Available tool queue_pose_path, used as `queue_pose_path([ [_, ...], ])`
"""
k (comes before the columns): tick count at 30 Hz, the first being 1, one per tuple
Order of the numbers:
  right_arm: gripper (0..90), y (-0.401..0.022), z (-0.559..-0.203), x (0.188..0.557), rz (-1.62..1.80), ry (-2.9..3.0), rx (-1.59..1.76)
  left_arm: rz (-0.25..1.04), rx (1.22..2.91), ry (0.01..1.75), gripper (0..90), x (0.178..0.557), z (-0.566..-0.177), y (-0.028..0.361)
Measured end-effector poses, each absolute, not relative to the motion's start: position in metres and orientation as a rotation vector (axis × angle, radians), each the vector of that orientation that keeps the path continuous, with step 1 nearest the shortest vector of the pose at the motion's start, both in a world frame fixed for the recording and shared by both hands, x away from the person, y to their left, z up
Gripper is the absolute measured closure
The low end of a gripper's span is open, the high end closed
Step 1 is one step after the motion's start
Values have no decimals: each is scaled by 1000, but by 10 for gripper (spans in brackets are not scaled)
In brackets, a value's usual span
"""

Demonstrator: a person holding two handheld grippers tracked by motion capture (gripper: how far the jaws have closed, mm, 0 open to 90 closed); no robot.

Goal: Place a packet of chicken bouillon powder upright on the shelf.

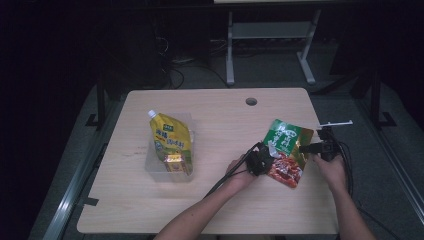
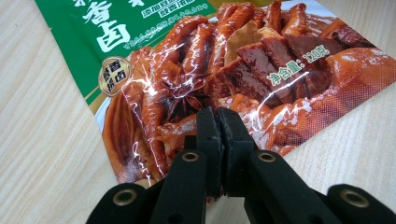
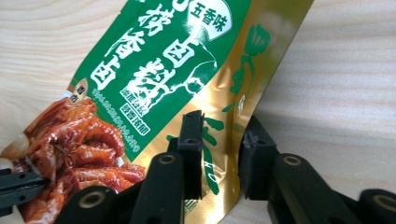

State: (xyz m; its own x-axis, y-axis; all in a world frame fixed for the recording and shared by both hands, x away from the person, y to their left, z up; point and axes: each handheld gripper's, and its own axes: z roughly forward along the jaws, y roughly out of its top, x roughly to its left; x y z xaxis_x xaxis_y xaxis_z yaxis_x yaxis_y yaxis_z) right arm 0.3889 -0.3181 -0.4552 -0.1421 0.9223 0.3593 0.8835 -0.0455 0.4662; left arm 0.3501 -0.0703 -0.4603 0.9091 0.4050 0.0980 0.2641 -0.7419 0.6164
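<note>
Seasoning packet (image 1: 285, 152): in the high view it lies near the right edge of the table (image 1: 215, 210), between the two grippers. The left gripper (image 1: 261, 161) meets its lower left edge; the right gripper (image 1: 320, 147) meets its gold right edge. Both forearms come in from below, hands angled inward toward the packet. A yellow pouch (image 1: 171, 142) lies in a clear tray (image 1: 152, 167), well apart to the left.

Left gripper view: the fingers (image 2: 209, 130) are pressed together on the packet's lower edge. Risk: the hold is shallow, so the glossy film may slip out under pull.

Right gripper view: the fingers (image 3: 191, 140) straddle the gold edge, partly spread, not visibly pinching. Risk: closing off-centre may crease the film or miss the edge.
</note>
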Motion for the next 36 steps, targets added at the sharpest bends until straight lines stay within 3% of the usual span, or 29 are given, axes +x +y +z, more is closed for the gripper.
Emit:
queue_pose_path([
  [7, 888, -315, -456, 390, 885, 2131, 1968, 305, 2452, 466, 867, 349, -460, -70],
  [17, 888, -319, -451, 389, 972, 2152, 1964, 297, 2446, 479, 850, 350, -460, -69],
  [24, 776, -319, -457, 393, 1001, 2179, 1991, 301, 2449, 475, 852, 349, -460, -70],
  [29, 787, -317, -461, 395, 987, 2182, 2008, 303, 2450, 473, 852, 349, -460, -70],
  [36, 888, -311, -460, 397, 936, 2176, 1980, 304, 2451, 470, 851, 348, -460, -69],
])
